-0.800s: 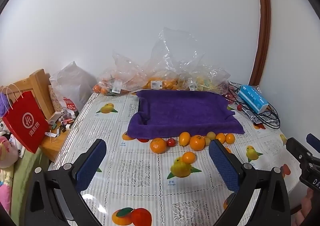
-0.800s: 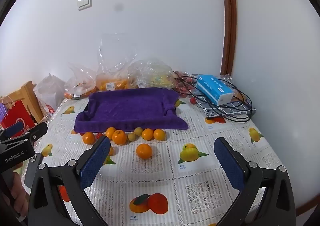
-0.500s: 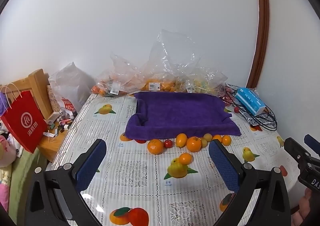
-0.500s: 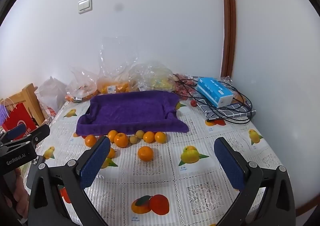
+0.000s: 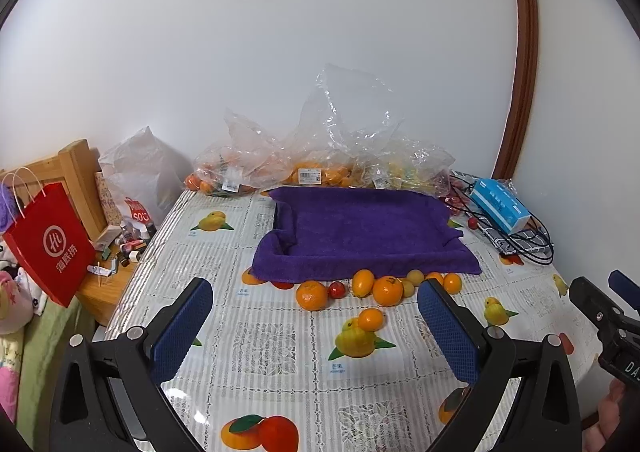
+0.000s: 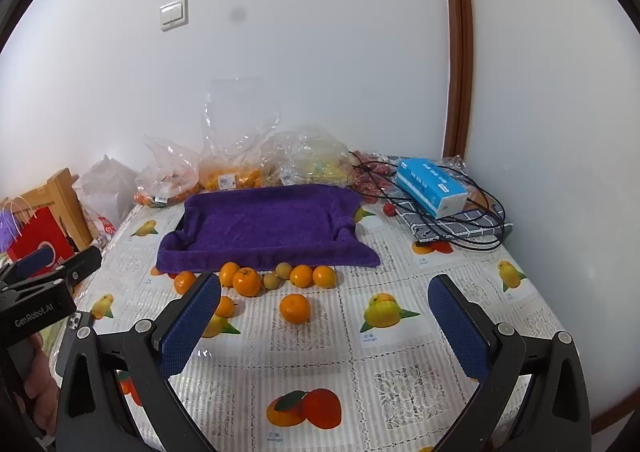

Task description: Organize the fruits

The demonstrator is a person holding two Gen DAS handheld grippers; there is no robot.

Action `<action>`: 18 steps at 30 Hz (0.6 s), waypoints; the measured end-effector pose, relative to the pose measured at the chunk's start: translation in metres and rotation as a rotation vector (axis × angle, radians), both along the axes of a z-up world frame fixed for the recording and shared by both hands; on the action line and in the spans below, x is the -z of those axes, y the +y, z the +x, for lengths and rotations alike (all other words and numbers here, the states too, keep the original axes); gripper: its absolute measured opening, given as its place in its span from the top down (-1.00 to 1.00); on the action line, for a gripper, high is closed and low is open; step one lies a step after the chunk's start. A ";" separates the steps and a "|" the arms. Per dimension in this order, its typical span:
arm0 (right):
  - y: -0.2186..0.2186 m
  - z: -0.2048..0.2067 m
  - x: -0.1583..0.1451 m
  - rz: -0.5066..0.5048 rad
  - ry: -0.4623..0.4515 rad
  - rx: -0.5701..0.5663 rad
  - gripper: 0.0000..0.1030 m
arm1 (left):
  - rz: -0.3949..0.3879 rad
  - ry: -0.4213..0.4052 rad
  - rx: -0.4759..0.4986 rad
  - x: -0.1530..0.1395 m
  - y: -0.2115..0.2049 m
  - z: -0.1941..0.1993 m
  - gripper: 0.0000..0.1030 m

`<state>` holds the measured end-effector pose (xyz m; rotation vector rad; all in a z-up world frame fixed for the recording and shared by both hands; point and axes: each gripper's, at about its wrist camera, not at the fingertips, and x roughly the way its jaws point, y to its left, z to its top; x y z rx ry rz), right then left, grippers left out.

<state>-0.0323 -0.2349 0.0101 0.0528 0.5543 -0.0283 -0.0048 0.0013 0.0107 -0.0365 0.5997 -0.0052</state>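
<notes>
A purple towel-lined tray (image 5: 360, 228) sits at the back of the table; it also shows in the right wrist view (image 6: 264, 220). Several oranges and small fruits lie in a row (image 5: 388, 290) along its front edge, also in the right wrist view (image 6: 248, 281). One orange (image 6: 295, 308) lies alone nearer me, also in the left wrist view (image 5: 370, 319). A small red fruit (image 5: 337, 289) is in the row. My left gripper (image 5: 316, 328) is open and empty above the table front. My right gripper (image 6: 324, 328) is open and empty, to the right of the left.
Clear plastic bags of fruit (image 5: 320, 168) line the wall behind the tray. A blue tissue box (image 6: 430, 192) and black cables (image 6: 472, 228) lie at the back right. A red paper bag (image 5: 48, 248) and a wooden chair (image 5: 80, 172) stand off the table's left edge.
Both grippers have pulled back and risen slightly, so the tray and fruit sit a little farther away and lower in both views. Both stay open.
</notes>
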 end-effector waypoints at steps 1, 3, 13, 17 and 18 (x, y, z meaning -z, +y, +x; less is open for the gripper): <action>0.000 -0.001 0.000 0.004 -0.001 -0.001 -0.98 | 0.002 0.000 0.001 0.000 0.000 0.000 -1.00; 0.000 -0.001 -0.001 0.006 0.000 -0.001 -0.98 | 0.004 -0.001 0.004 0.000 -0.001 0.000 -1.00; 0.000 -0.002 0.000 0.008 0.000 -0.002 -0.98 | 0.002 -0.005 0.002 0.001 -0.004 -0.002 -1.00; 0.000 -0.002 0.000 0.009 -0.003 -0.002 -0.98 | 0.005 -0.007 0.002 0.001 -0.004 -0.002 -1.00; 0.001 -0.002 0.000 0.010 -0.004 -0.001 -0.98 | 0.005 -0.007 0.002 0.001 -0.004 -0.002 -1.00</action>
